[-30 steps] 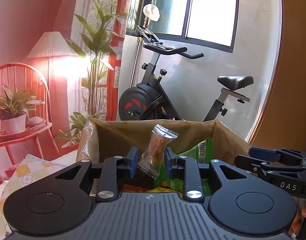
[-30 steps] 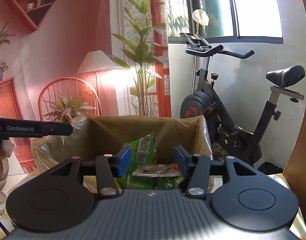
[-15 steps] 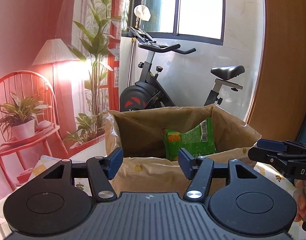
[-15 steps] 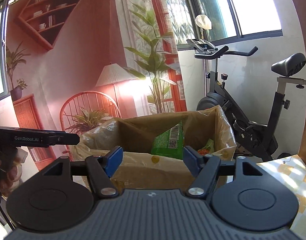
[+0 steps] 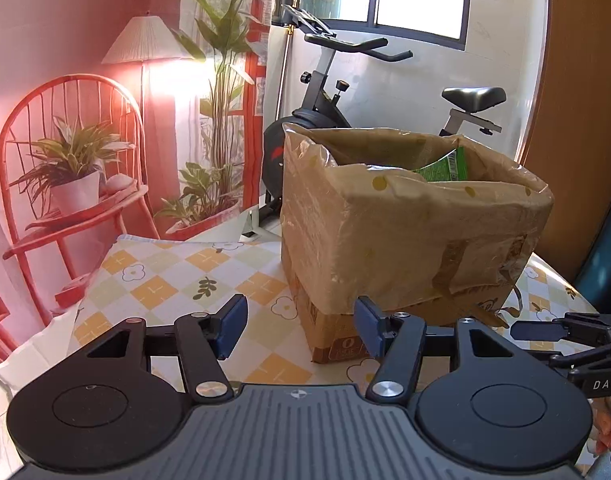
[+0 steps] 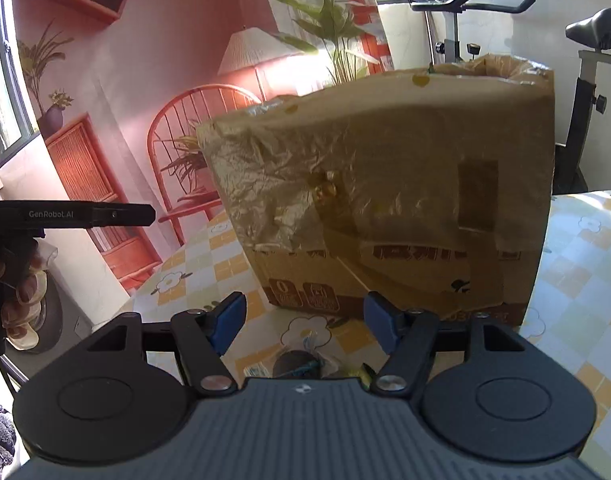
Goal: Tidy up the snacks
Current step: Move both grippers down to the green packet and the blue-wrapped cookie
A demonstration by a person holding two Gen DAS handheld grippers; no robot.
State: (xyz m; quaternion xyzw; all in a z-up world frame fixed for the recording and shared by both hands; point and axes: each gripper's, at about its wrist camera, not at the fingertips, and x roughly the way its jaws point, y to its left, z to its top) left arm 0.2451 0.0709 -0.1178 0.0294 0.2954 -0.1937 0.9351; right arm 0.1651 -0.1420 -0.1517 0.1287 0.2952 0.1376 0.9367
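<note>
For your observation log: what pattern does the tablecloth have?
Tablecloth: orange, pale green and white checks with small flowers, clearest in the left wrist view.

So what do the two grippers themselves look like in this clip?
Both match: the left gripper and right gripper have black linkage arms, blue finger pads, silver pivot screws, round black discs and a ribbed grey base. Side markings read "DAS" and "GenRobot.AI".

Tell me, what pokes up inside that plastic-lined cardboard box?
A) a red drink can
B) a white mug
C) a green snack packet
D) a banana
C: in the left wrist view, a green snack packet with a barcode edge stands above the near rim of the cardboard box.
</note>
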